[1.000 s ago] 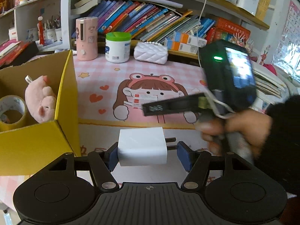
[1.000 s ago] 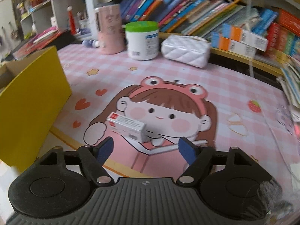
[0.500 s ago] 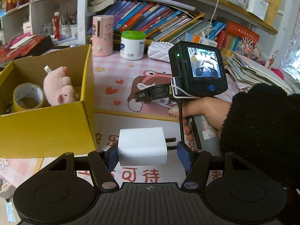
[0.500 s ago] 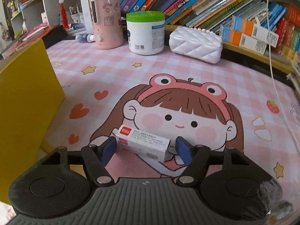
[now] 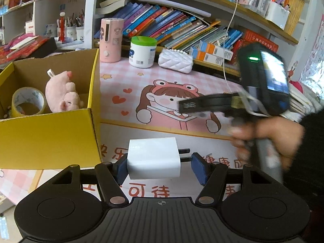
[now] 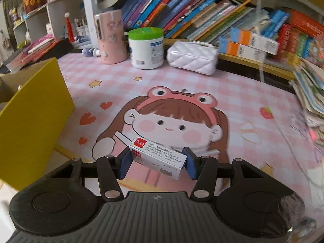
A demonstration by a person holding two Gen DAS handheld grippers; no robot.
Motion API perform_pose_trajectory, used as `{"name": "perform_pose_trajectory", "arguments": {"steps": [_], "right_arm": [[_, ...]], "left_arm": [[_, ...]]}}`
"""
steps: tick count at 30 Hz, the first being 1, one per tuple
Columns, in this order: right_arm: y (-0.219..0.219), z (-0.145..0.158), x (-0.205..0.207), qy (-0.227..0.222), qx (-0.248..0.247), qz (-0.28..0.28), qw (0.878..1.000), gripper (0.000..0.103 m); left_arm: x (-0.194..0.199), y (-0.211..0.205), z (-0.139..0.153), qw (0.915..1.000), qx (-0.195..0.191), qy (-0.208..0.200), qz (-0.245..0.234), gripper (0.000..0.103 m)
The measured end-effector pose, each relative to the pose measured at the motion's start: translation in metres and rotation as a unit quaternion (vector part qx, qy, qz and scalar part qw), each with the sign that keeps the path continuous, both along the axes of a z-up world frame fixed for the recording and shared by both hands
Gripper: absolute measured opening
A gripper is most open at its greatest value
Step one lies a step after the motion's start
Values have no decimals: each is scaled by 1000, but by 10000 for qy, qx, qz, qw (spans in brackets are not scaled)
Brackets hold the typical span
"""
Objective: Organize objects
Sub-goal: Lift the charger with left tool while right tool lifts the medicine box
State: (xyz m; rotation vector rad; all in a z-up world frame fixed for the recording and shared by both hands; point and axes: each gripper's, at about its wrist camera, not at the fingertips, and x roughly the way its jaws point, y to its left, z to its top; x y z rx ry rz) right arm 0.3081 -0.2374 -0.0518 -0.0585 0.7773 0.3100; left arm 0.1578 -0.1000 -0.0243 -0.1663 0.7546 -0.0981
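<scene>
In the right wrist view a small white cardboard box with a red label (image 6: 160, 158) sits low in the middle of the frame, tilted, with its two ends against the blue pads (image 6: 125, 165) of the right gripper (image 6: 157, 165); the jaws are partly open and pressed onto the box, which seems lifted off the pink cartoon-printed mat (image 6: 232, 93) on the counter. To the left of the frame stands the outer wall of a yellow cardboard carton (image 6: 34, 117).

In the left wrist view a plain white plug-shaped charger block (image 5: 152, 158) fills the lower centre, gripped across its width in the left gripper (image 5: 160, 167): its left face lies on the left pad, and two dark prongs on its right side reach to the right pad. The jaws stand partly open around it. The yellow carton (image 5: 48, 139) is just to the left, holding a pink plush pig (image 5: 60, 94) and a roll of clear packing tape (image 5: 27, 103). At the right of the frame, blurred, a hand (image 5: 269, 139) carries the other gripper.
</scene>
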Motion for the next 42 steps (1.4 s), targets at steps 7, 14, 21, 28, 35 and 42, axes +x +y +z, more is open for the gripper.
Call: {"name": "perform_pose_trajectory", "arguments": {"steps": [7,14,21,28,35,42], "right_arm": [[-13,22,-52,24,6,-186,9998,51],[-8,27,-97,72,-180,-378,9991,51],[10,31,-128,30,-238,-509,9984,51],[48,34,-157,56,-419,-367,9984,51],[93,41,-186,49,-367,-134,9992,51],[130,34,-226,167,-303,143,9993,51]], "left_arm": [[-1,7,2,9998,-108,-147,-94,64],[-9,21,4,9993,-182,-232,-237,64],[-31,41,7,9986,-243,-338,-325,64],[-61,74,12,9988,-261,-391,-127,64],[-99,119,16,9980,-250,-449,358,63],[-133,154,13,9967,-252,-396,665,63]]}}
